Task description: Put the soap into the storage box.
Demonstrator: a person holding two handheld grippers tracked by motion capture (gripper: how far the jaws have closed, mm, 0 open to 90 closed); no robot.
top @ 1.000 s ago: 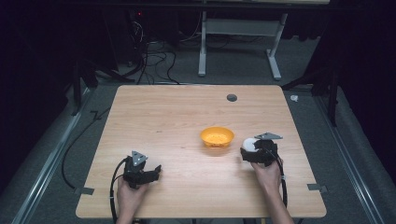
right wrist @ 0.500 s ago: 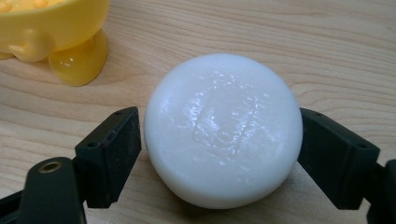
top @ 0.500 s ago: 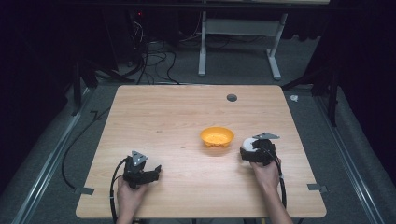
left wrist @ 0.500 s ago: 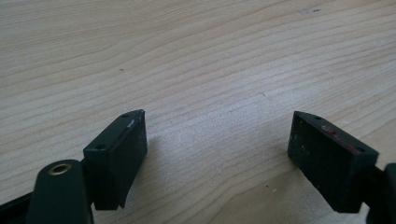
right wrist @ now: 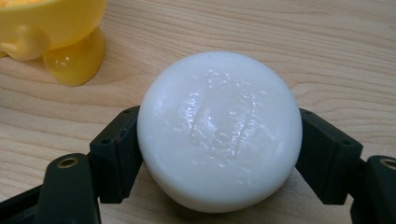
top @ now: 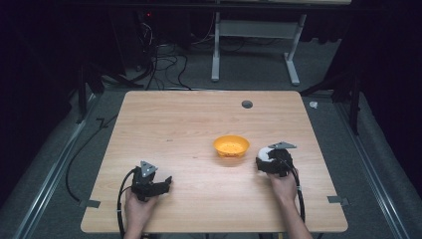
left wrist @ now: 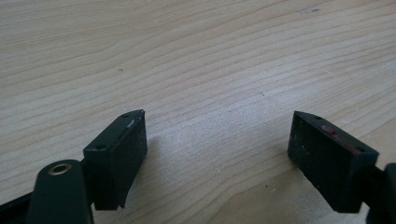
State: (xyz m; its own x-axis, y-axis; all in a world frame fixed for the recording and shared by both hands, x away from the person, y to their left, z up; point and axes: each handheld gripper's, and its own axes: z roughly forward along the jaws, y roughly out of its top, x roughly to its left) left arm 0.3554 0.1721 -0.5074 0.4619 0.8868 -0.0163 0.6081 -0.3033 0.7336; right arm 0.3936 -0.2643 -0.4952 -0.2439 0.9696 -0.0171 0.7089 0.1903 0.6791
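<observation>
Right gripper view: right claw (right wrist: 219, 154) clamps a white round bar of soap (right wrist: 219, 128), one black blocky jaw pressed on each side. Soap is smooth, waxy, domed, with a faint stamped rectangle on its top face; stamp unreadable. Ahead and to the left of this claw sits a yellow bowl (right wrist: 51, 28), glossy plastic, with a rounded stubby foot resting on the counter (right wrist: 327, 56). Bowl and soap are apart, near each other.

Counter is pale wood with fine straight grain, matte, rectangular with rounded corners; a small dark round grommet (top: 247, 104) sits well ahead of the right claw near the far edge.

High view: right claw (top: 268, 160) with the soap (top: 264, 153) showing white at its tip, just right of the bowl (top: 231, 146), which holds something orange and grainy; cannot tell what. A grey three-cornered plate tops each claw.

Left claw (top: 164, 182) sits low over bare wood near the counter's near edge, well apart from bowl and soap. Left gripper view: left claw (left wrist: 217, 154) jaws spread wide, nothing between them, flat black rectangular pads slightly scuffed.
</observation>
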